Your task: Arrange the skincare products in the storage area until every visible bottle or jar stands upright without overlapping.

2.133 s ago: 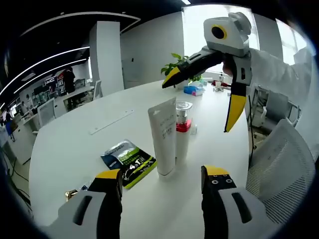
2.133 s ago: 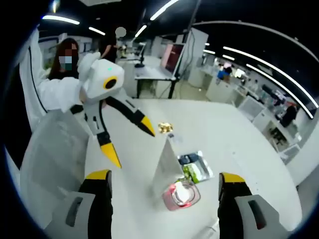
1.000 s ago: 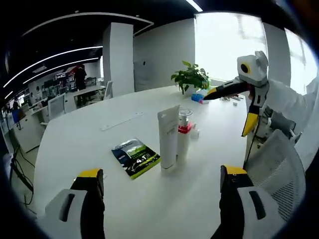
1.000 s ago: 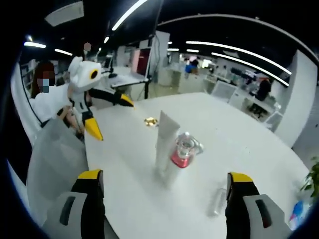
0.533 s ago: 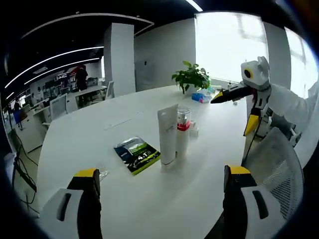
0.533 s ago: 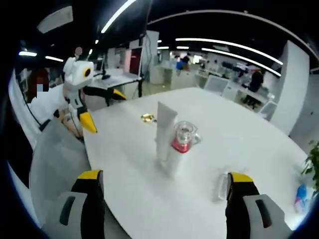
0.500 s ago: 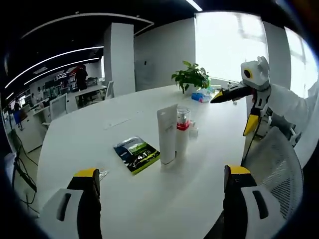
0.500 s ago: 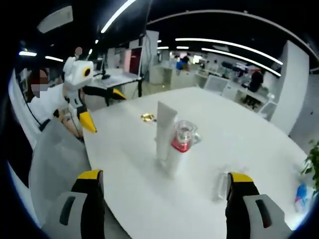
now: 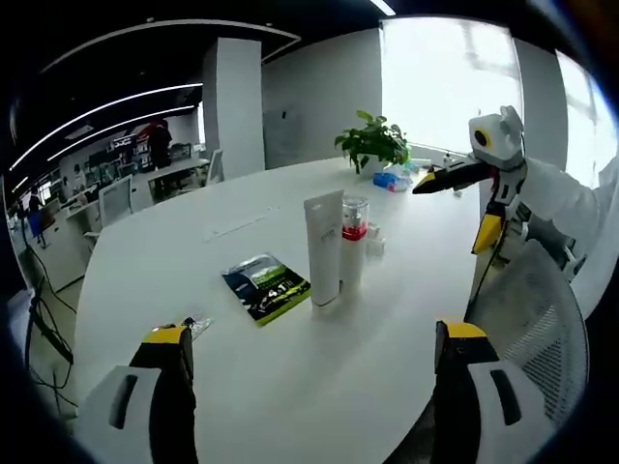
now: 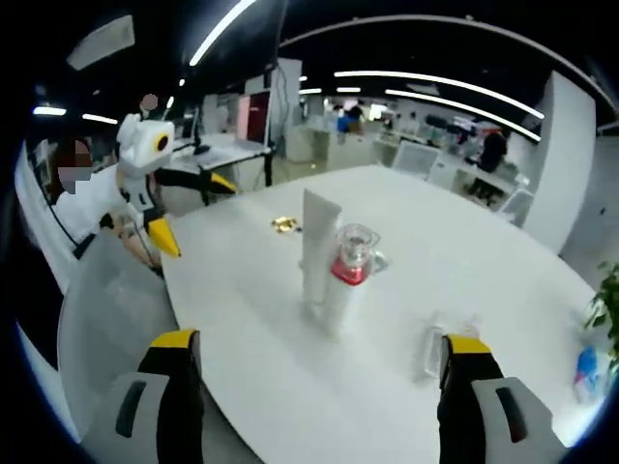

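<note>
Skincare products are seen grouped near the middle of a white round table: a white tube is stood upright on its cap, and a clear bottle with a red band is stood just beside it, very close or touching, which cannot be told apart. A green sachet is laid flat on the table near the tube's foot, and a small clear item is seen well apart from the pair in the right gripper view; whether it is upright cannot be judged. The left gripper is held with its jaws wide apart and nothing between them, well back from the products. The right gripper is likewise spread and empty, and is also seen raised beyond the table edge from the left gripper view. The step in hand is judged to be a check of the arrangement. If it is to be done well, the tube and bottle should be left undisturbed, and any approach should be made slowly, since the tall tube could easily be tipped.
</note>
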Motion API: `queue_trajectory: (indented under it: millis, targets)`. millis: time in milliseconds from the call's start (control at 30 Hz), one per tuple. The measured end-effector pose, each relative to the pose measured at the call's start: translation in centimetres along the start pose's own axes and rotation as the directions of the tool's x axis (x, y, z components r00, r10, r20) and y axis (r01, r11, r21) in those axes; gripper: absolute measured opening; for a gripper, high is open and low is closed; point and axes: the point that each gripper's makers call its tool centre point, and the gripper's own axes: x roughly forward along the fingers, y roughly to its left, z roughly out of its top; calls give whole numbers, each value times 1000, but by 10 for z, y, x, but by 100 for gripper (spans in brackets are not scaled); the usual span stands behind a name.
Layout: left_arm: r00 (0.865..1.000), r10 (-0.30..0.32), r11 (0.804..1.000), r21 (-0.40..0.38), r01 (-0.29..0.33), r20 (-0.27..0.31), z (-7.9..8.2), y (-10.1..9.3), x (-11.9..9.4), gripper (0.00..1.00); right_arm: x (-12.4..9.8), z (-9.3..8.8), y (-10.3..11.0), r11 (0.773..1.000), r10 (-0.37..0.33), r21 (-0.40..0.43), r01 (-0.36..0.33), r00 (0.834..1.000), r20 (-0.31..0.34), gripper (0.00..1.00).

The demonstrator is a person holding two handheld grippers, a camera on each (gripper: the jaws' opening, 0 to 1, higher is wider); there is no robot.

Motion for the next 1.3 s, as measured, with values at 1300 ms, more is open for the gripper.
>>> queue_trajectory:
  millis: [1300]
  targets:
    - [999, 13, 997, -71, -15, -30, -17, 18, 3, 99, 22, -15, -24, 999, -15, 51, 17, 998, -55, 100]
